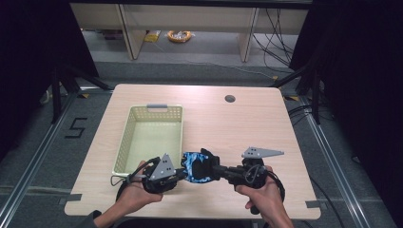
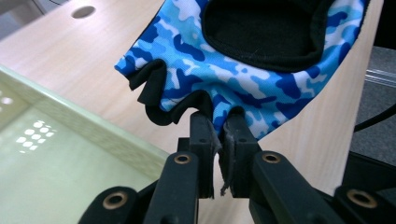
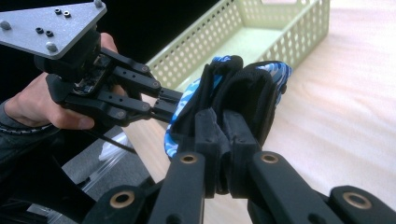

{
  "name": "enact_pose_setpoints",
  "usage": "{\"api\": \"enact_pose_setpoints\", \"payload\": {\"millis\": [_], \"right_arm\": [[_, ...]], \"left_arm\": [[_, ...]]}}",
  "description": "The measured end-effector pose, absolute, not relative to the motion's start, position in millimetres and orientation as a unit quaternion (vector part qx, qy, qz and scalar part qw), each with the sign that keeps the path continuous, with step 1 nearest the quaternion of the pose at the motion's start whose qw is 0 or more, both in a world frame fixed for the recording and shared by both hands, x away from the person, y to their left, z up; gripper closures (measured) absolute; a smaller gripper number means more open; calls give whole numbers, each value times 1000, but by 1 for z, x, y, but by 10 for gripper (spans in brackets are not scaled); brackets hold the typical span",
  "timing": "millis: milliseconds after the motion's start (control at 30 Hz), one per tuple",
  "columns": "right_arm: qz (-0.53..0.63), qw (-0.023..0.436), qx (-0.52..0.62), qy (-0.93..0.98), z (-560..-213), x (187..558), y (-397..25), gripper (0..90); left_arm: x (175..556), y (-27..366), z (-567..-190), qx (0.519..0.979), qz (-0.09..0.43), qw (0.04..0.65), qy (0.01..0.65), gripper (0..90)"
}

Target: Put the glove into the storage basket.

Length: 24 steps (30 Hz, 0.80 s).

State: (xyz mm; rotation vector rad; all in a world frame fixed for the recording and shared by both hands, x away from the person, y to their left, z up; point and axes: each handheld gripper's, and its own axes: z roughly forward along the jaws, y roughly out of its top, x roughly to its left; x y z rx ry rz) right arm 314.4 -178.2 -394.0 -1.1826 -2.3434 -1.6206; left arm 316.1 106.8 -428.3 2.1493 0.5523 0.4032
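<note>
Both grippers are clenching a blue camouflage fingerless glove (image 1: 196, 167) above the bench (image 1: 237, 128), beside the green basket (image 1: 151, 135). The left gripper (image 2: 218, 122) is pinching its finger end, the right gripper (image 3: 223, 122) its black cuff. Its long axis is running left-right, finger openings pointing basketward. Moving both together should be avoiding stretching.

Glove (image 1: 197, 167) held above the table's (image 1: 237, 128) near edge, between 2 grippers: left gripper (image 1: 178, 175) at its left, right gripper (image 1: 215, 169) at its right (both clamped on it). Basket (image 1: 124, 142) behind-left, on the table, just beside the glove.
</note>
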Motion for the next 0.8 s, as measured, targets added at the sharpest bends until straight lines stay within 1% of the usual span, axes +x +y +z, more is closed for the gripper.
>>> {"api": "enact_pose_setpoints", "payload": {"millis": [100, 167, 233, 333, 433, 467, 633, 667, 733, 800], "right_arm": [[-527, 28, -381, -759, -386, 318, -174, 864], [-530, 29, -378, -758, -377, 323, -168, 864], [-535, 18, -362, -763, -368, 330, -162, 864], [-536, 17, -358, -764, -360, 333, -156, 865], [-532, 16, -349, -771, -350, 342, -143, 864], [-531, 7, -342, -776, -349, 346, -139, 865], [-524, 19, -340, -780, -347, 357, -121, 864], [-523, 31, -343, -780, -347, 362, -111, 865], [-519, 26, -338, -785, -348, 366, -107, 865], [-515, 33, -332, -789, -350, 374, -92, 864]], "left_arm": [[321, 113, -417, 860, 175, 428, 217, 828], [322, 117, -410, 856, 177, 429, 228, 827], [325, 124, -403, 853, 185, 432, 228, 823], [328, 130, -399, 854, 185, 428, 230, 820], [330, 139, -396, 845, 192, 436, 244, 819], [333, 146, -394, 846, 194, 430, 249, 819], [338, 161, -393, 847, 200, 418, 260, 814], [340, 166, -394, 848, 200, 415, 263, 811], [343, 174, -395, 848, 203, 410, 268, 809], [349, 189, -397, 847, 200, 404, 282, 804]]}}
